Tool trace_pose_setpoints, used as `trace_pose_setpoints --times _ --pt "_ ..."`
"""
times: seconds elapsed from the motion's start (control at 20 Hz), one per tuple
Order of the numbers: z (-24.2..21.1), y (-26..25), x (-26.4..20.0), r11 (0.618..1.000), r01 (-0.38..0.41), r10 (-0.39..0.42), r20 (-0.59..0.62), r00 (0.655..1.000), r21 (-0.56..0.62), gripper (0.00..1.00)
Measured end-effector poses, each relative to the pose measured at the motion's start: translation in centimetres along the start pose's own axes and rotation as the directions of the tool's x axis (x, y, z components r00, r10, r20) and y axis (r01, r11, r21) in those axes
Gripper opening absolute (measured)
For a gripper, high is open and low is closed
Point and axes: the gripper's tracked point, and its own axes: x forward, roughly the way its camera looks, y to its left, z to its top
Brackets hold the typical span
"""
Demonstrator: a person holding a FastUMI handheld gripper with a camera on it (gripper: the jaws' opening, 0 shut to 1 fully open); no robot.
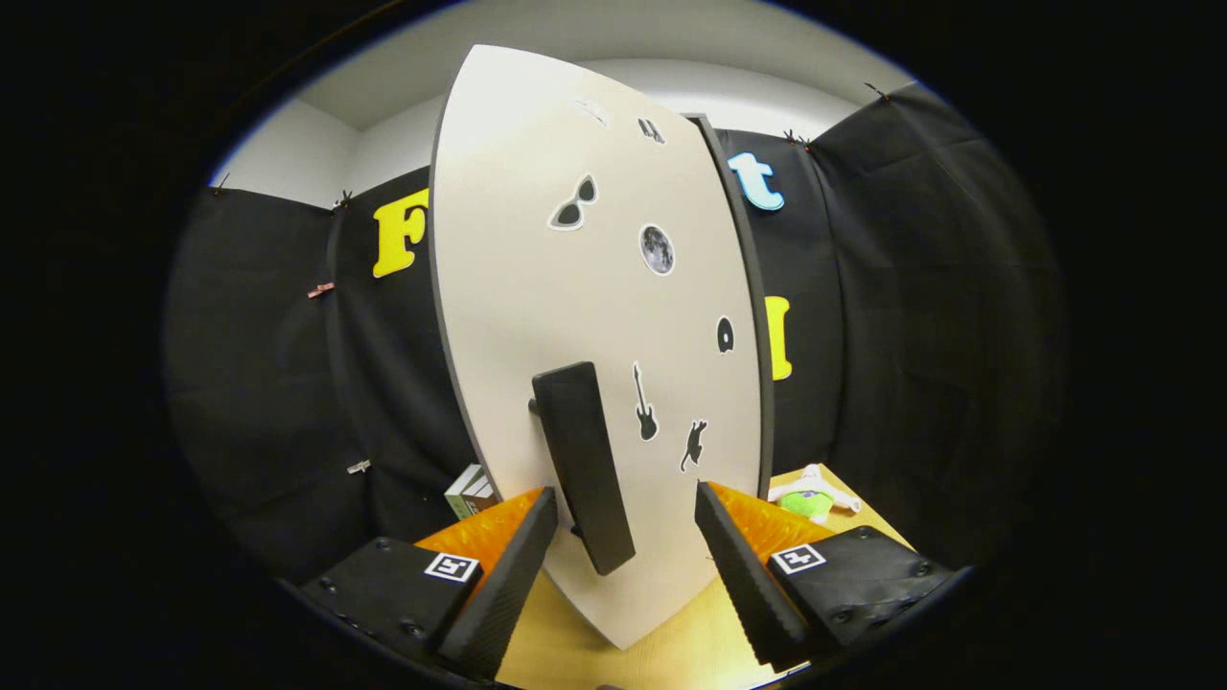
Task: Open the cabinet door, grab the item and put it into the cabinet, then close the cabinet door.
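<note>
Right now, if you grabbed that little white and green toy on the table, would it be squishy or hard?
Probably squishy: the toy looks like soft plush with floppy white limbs. It likely weighs little and lies flat on the table, so it shouldn't roll. The tool is open, either side of the door handle, not touching the toy.

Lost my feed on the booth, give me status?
Gripper open, fingers either side of the cabinet door's handle, not pressing. Cabinet door looks shut. Toy on the table beyond, untouched.
</note>
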Motion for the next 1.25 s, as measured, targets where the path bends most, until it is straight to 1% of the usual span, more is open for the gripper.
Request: trace_pose_setpoints --times 0.15,0.3,0.55,0.85,1.1,1.25 --pt "0.6 1.6 -0.2 0.999 -0.025 0.026 0.016 1.000 -0.026 0.98" --pt "1.9 2.3 -0.7 0.998 -0.043 0.046 0.060 0.997 -0.048 0.96" --pt "3.6 0.9 -0.9 0.997 -0.016 0.024 0.094 0.995 -0.081 0.98" --pt "4.1 0.2 -1.0 0.993 -0.019 0.030 0.096 0.995 -0.115 0.98" --pt "4.4 0.3 -1.3 0.994 -0.044 0.054 0.094 0.994 -0.103 0.98" --pt "5.1 0.0 -1.6 0.995 -0.044 0.053 0.112 0.992 -0.088 0.98"
